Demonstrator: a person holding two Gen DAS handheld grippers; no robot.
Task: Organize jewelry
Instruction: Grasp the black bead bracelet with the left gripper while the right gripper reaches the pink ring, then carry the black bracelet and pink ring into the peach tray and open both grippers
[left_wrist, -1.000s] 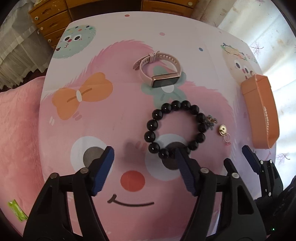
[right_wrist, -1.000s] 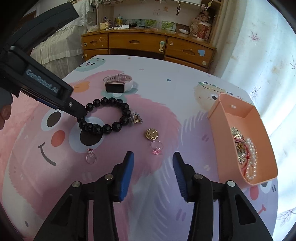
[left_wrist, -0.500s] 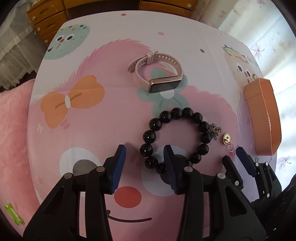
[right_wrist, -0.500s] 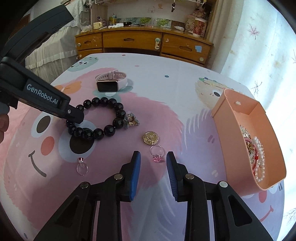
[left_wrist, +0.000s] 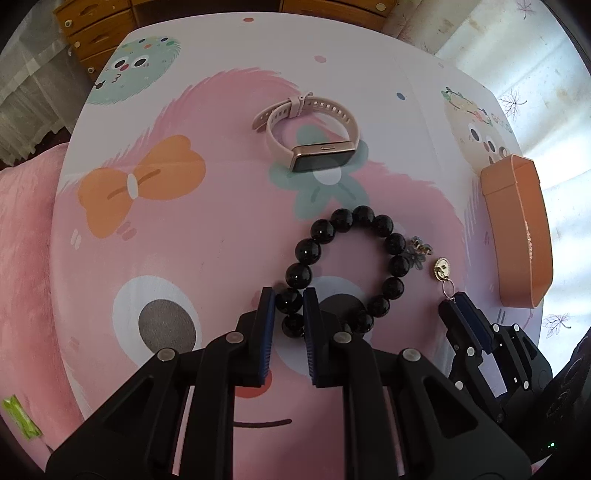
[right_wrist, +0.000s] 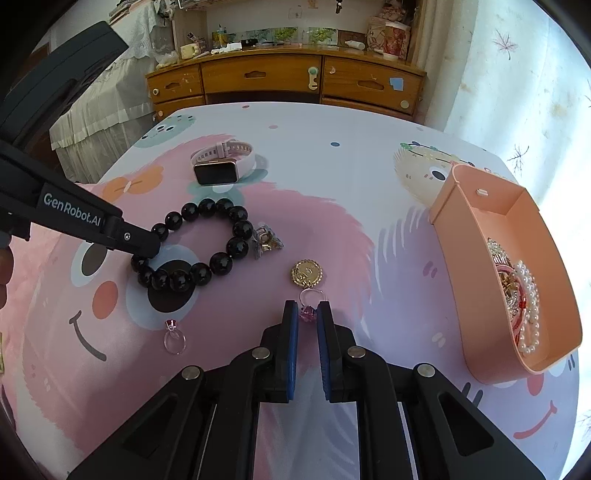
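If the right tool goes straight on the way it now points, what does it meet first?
The right tool is already shut on the pink-stone ring, so almost at once it would likely press into the tablecloth. The gold round charm lies just beyond.

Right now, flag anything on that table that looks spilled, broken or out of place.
Nothing stands out. The black bead bracelet, watch, gold brooch and rings lie loose on the table, undamaged, awaiting sorting; the orange tray sits upright with its jewelry inside.
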